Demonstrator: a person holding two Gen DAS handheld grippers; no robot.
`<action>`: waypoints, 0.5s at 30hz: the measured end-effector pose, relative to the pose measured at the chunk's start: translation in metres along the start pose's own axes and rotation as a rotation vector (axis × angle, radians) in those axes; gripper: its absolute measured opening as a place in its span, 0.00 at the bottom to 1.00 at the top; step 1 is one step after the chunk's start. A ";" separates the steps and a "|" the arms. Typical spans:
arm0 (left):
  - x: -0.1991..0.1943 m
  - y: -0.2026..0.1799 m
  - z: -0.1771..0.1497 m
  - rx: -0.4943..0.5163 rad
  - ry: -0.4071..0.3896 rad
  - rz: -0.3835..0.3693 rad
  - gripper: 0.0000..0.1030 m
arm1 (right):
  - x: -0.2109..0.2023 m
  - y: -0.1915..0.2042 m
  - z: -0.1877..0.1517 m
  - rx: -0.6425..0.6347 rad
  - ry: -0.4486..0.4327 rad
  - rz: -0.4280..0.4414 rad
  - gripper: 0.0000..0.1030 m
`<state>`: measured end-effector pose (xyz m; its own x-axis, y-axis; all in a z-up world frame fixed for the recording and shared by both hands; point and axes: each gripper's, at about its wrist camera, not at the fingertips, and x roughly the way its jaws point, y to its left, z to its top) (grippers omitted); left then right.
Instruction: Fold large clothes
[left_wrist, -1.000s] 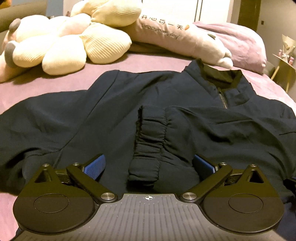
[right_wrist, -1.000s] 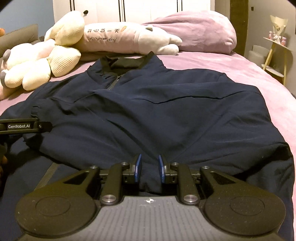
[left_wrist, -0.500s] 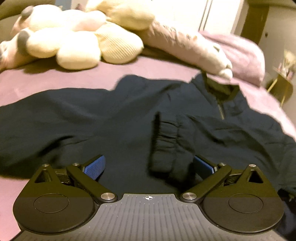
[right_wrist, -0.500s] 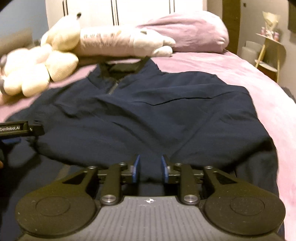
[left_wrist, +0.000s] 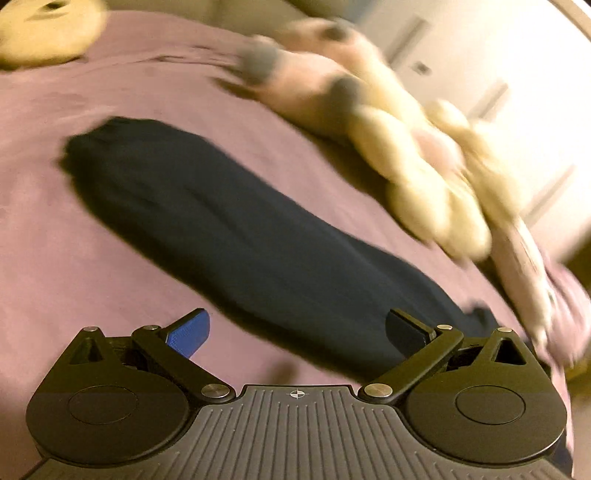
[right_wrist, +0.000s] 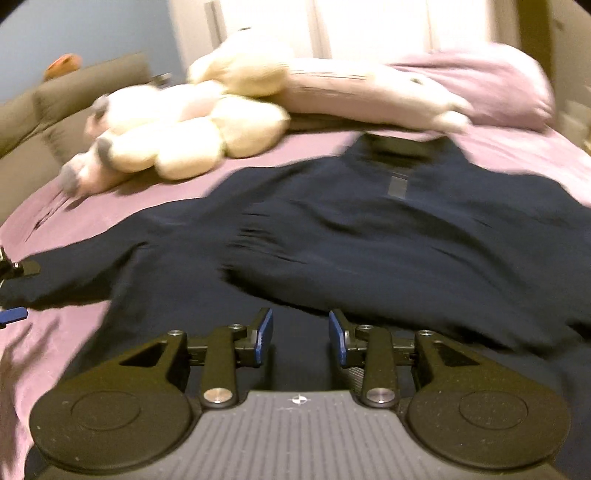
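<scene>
A dark navy jacket (right_wrist: 388, 236) lies spread on a mauve bed, collar and zip at the far end. One sleeve is folded across its chest, its gathered cuff (right_wrist: 258, 236) near the middle. In the left wrist view the other sleeve (left_wrist: 229, 229) stretches out flat across the sheet to the far left. My left gripper (left_wrist: 297, 332) is wide open and empty just over the near part of that sleeve. My right gripper (right_wrist: 300, 336) is partly open and empty above the jacket's near hem. Both views are blurred by motion.
Cream and pink plush toys (right_wrist: 192, 129) and a mauve pillow (right_wrist: 491, 85) lie at the head of the bed (right_wrist: 55, 206). The toys also show in the left wrist view (left_wrist: 417, 155). The left gripper's tip (right_wrist: 14, 291) shows at the right wrist view's left edge.
My left gripper has swung left from the folded cuff to the outstretched sleeve. My right gripper has opened, letting go of the hem fabric, and turned slightly left.
</scene>
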<state>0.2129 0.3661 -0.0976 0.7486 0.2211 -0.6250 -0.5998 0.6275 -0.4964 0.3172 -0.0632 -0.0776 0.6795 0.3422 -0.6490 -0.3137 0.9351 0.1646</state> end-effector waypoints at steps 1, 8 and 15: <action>0.004 0.013 0.008 -0.034 -0.007 0.025 1.00 | 0.011 0.015 0.005 -0.031 -0.004 0.009 0.31; 0.018 0.062 0.048 -0.173 -0.087 0.066 1.00 | 0.067 0.089 0.044 -0.120 -0.071 0.027 0.22; 0.035 0.085 0.073 -0.239 -0.099 0.110 0.69 | 0.119 0.124 0.042 -0.173 -0.015 -0.010 0.22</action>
<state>0.2085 0.4811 -0.1177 0.6923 0.3573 -0.6270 -0.7198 0.4041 -0.5644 0.3867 0.0975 -0.1031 0.6930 0.3351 -0.6383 -0.4152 0.9094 0.0267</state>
